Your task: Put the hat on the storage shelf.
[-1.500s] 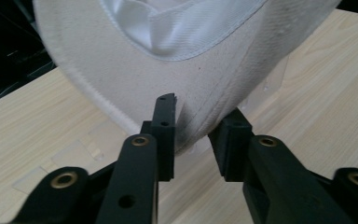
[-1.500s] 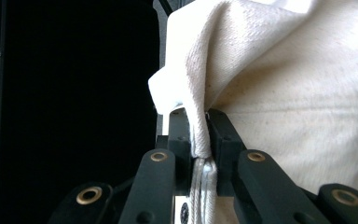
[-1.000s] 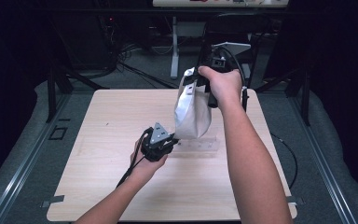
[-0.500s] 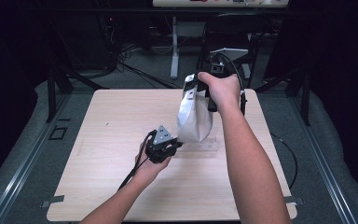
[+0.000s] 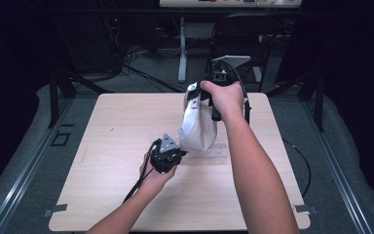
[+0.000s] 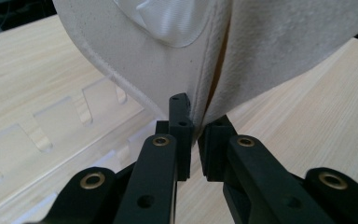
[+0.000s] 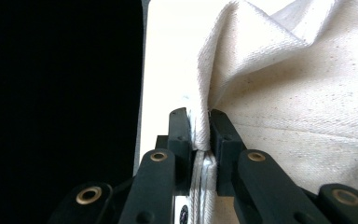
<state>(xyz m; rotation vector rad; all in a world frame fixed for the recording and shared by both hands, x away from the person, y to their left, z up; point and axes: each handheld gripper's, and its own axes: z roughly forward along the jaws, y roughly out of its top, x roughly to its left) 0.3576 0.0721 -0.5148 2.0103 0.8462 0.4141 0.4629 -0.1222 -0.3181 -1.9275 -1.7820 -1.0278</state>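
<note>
From the high view, a cloth bag [image 5: 197, 126] hung over the middle of the desk [image 5: 107, 146], its top pinched by the right tongs [image 5: 196, 95] toward the far edge and its lower edge met by the left tongs [image 5: 181, 153] nearer the centre. A clear plastic rack [image 5: 214, 152] lay flat on the desk under the bag. In the left gripper view, the left tongs [image 6: 193, 135] had just been closing and were pinching the bag's [image 6: 279, 51] seamed edge, with the rack [image 6: 51, 140] beside them. In the right gripper view, the right tongs [image 7: 199, 133] were clamped on a fold of the bag [image 7: 298, 93]. The bag looked soft, light and floppy, so hems and seams seemed the surest places to grip. The desk was pale, smooth wood; the room around was dark, with cables and stands behind.
</note>
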